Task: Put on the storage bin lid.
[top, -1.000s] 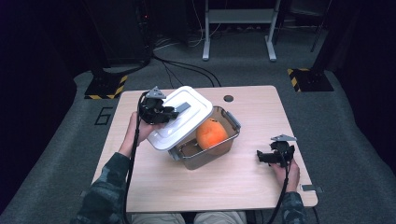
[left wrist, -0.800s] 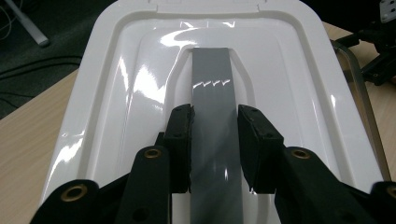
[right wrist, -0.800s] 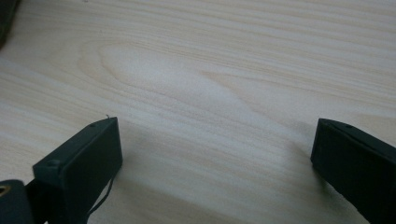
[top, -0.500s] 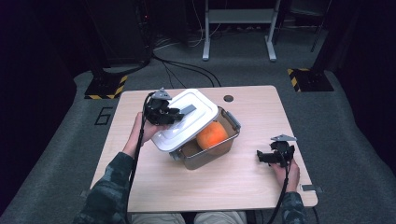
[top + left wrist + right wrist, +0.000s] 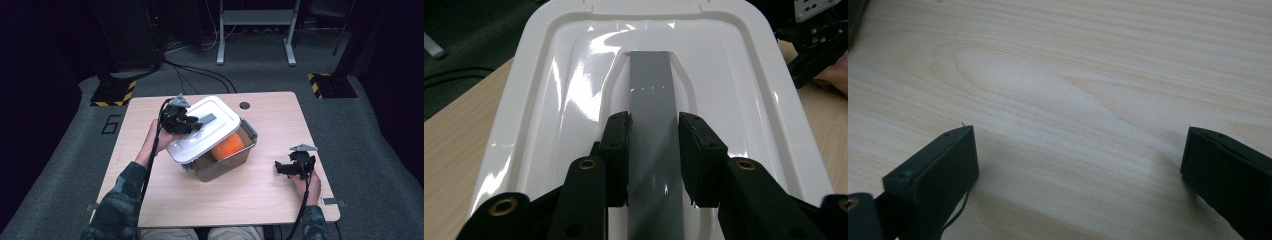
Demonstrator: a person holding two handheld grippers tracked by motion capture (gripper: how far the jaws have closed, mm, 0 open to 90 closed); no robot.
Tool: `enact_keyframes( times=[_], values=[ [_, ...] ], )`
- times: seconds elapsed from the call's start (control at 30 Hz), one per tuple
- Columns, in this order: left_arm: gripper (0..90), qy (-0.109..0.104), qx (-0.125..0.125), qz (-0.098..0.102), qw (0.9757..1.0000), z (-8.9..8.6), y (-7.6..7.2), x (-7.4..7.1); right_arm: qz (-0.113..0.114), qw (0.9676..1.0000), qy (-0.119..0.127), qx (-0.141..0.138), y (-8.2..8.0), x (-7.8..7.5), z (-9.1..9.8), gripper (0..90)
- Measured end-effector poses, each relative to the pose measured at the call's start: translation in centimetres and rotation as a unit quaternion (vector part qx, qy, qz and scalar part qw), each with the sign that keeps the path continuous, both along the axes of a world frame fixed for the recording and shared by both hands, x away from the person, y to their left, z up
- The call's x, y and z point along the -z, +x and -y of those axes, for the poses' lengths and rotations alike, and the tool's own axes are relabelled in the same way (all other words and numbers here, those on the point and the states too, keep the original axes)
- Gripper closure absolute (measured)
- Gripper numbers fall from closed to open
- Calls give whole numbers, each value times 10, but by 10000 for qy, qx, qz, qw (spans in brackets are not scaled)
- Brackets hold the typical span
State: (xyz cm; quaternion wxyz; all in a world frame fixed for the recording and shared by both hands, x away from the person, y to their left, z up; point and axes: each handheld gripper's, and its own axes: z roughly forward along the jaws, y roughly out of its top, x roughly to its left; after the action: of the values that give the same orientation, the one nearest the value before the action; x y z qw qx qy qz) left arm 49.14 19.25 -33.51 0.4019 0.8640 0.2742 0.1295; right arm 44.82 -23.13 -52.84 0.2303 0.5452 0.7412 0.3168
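A clear plastic box [image 5: 222, 162] stands mid-table with an orange ball [image 5: 227, 146] inside. Over it a white lid [image 5: 205, 129] hangs tilted and covers the box's left part. My left gripper [image 5: 197, 122] is shut on the lid's grey handle strip [image 5: 651, 125], one pad on each side [image 5: 616, 150]. In the left gripper view the lid [image 5: 574, 100] spreads out ahead. My right gripper [image 5: 280, 167] rests open on the table near the right edge, and its two jaws stand wide apart over bare wood [image 5: 1073, 100] with nothing between them.
The wooden table [image 5: 150, 200] has a round cable hole [image 5: 244, 105] at the back. A grey stand [image 5: 255, 20] and black cables [image 5: 200, 75] lie on the floor behind. Yellow-black floor plates [image 5: 330, 85] sit at both back corners.
The lid in my left gripper has shifted a little to the right over the box, hiding more of the orange ball. The right gripper has stayed in place.
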Motion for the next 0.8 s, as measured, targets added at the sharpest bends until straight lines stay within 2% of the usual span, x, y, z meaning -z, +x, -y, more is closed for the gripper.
enact_keyframes(
  times=[0.1, 0.5, 0.57, 0.63, 0.8],
  values=[
    [669, 33, 86, 33, 10000, 4, 0, -1, 1, 10000, 0, -1, 0, 0, 0, 13],
    [669, 130, 260, -96, 9995, 19, 2, 8, 2, 10000, -1, 1, 0, 0, 0, 14],
    [669, 201, 308, -99, 9993, 22, 3, 8, 1, 10000, 3, 0, 0, 0, 0, 14],
    [669, 170, 298, -124, 9993, 23, 3, 9, 4, 10000, -3, 2, 0, 0, 0, 14],
    [669, 265, 336, -136, 9990, 28, 4, 10, 3, 10000, 3, 0, 0, 0, 0, 14]
  ],
)
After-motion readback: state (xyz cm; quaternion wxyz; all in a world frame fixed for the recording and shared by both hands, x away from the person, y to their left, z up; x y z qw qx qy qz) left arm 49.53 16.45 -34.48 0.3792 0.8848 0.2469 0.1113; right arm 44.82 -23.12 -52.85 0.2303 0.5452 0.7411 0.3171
